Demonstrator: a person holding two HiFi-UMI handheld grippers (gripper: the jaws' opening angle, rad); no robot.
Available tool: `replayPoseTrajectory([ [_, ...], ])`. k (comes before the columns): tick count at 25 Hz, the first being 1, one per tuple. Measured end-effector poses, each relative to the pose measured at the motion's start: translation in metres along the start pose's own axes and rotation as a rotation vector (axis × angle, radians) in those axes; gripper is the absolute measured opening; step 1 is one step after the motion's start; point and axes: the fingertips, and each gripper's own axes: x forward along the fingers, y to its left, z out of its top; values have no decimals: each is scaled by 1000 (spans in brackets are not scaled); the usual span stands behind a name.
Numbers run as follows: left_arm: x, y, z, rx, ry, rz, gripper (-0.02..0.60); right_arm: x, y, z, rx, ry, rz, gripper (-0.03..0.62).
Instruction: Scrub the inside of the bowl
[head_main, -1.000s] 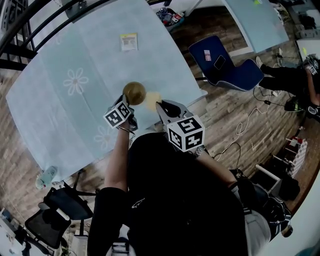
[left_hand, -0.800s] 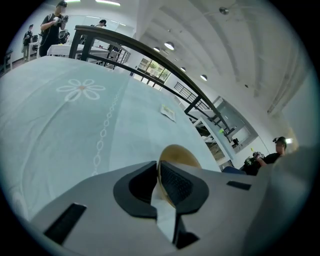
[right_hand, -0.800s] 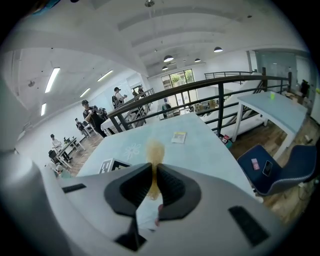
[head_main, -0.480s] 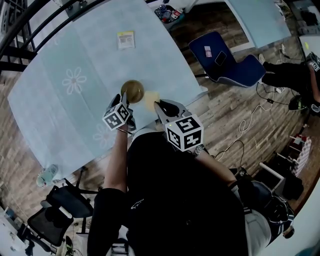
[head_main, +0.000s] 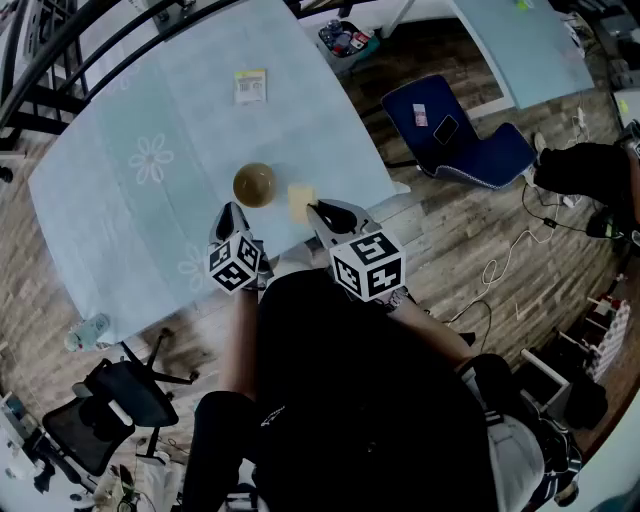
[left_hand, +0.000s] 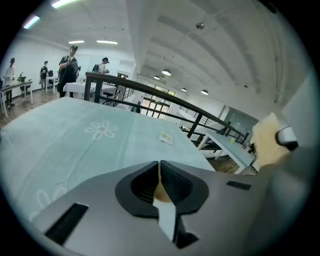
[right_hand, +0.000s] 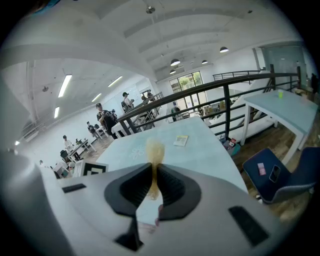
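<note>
Bowl on the pale blue table, just ahead of both grippers' jaws.
Table (head_main: 150, 130) stretches away beyond the jaws; the brown bowl (head_main: 254, 184), round, upright and glossy inside, stands just past the left gripper (left_hand: 159, 167), whose jaws are pressed together, with a tan sliver below their meeting too small to name. The right gripper (right_hand: 152, 172) is clenched on a yellow sponge (right_hand: 154, 149) that pokes out past its tips, just beside the bowl. Only the head view shows the bowl whole. A small card (head_main: 250, 86) lies far beyond.
</note>
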Motion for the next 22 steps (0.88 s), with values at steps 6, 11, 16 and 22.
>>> replayPoseTrajectory([
  [6,-62,-79,32,72,-166,-72,14,-23,-19,13,-53,-27,70,38],
  [11,-104,-152,41,122,-244,-166,14,-38,-32,18,-124,-25,139,38],
  [16,-147,-207,42,159,-357,-187,14,-58,-33,25,-224,-52,212,38],
  [22,-182,-239,51,153,-476,-159,14,-100,-20,32,-367,-175,333,38],
])
